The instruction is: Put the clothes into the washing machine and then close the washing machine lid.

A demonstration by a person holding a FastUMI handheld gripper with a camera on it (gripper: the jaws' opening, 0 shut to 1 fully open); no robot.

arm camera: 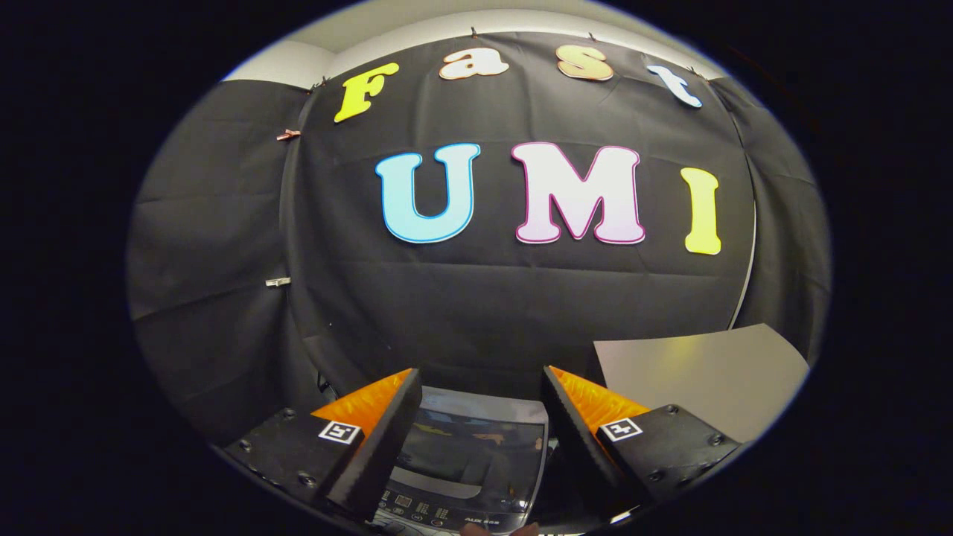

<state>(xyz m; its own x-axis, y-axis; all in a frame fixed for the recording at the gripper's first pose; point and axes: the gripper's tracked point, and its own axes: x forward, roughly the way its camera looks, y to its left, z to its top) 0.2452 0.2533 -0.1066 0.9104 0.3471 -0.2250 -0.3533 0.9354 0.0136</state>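
Tongs (480, 417): two fingers spread apart, nothing between them, held above the machine and aimed at the booth wall.

Washing machine (465, 454): directly below and between the fingers; top-loading, with a dark see-through lid (476, 447) that appears to lie flat and closed over the tub. Control panel (424, 510) along its near side, buttons too small to make out.

Clothes: none held. Faint coloured shapes show at the lid, but whether they are garments inside or reflections cannot be told.

Grey board (700, 376): flat pale surface to the right of the machine, beyond the right finger; possibly a bench top, bare where seen.

Black cloth wall (484, 313): backdrop behind the machine, held by small clips (277, 282) at a seam.

Task status, as judged: with the lid seemingly down and the tongs empty, either loading and closing are complete or nothing has begun; the contents of the tub would decide it.
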